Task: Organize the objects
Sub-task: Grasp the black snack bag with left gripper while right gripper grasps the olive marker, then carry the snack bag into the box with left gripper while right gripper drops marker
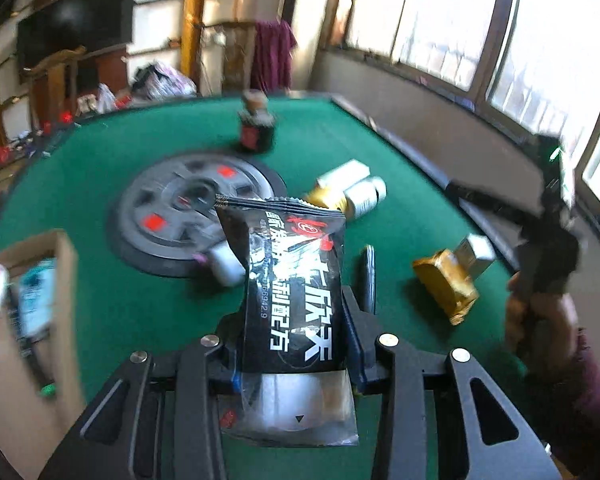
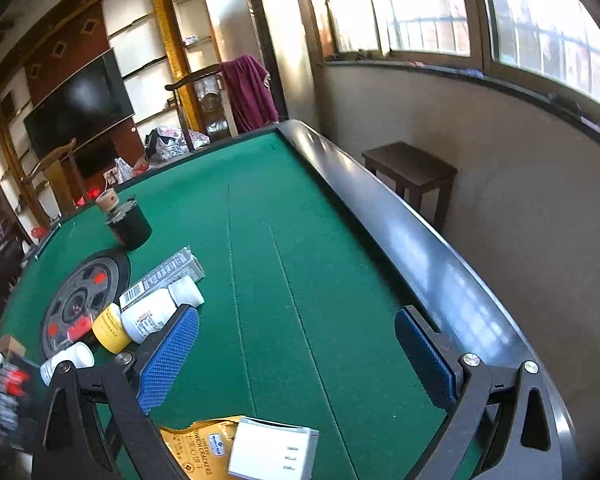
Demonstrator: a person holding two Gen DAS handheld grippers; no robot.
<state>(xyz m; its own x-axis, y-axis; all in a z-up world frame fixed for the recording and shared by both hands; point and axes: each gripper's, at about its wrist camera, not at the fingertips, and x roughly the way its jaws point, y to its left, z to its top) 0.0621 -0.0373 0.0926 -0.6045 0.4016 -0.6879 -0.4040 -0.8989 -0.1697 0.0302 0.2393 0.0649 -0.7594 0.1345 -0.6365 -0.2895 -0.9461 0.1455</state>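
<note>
My left gripper (image 1: 290, 344) is shut on a black snack packet (image 1: 296, 276) with white Chinese lettering and holds it above the green table (image 1: 120, 304). A cardboard box (image 1: 32, 300) with bottles and packets stands at the left. My right gripper (image 2: 296, 356) is open and empty over the green felt (image 2: 284, 240); in the left wrist view it appears at the right in a hand (image 1: 540, 248). A gold cracker packet (image 2: 196, 452) and a white box (image 2: 272, 450) lie just below its fingers.
A grey round centre disc (image 1: 196, 208) sits mid-table. A dark jar with a cork (image 2: 126, 220) stands behind it. White bottles (image 2: 152, 316), a yellow-capped bottle (image 2: 110, 328) and a flat carton (image 2: 164, 276) lie together. A black pen (image 1: 368, 272) lies beside the packet. The table's dark rail (image 2: 400, 232) runs along the right.
</note>
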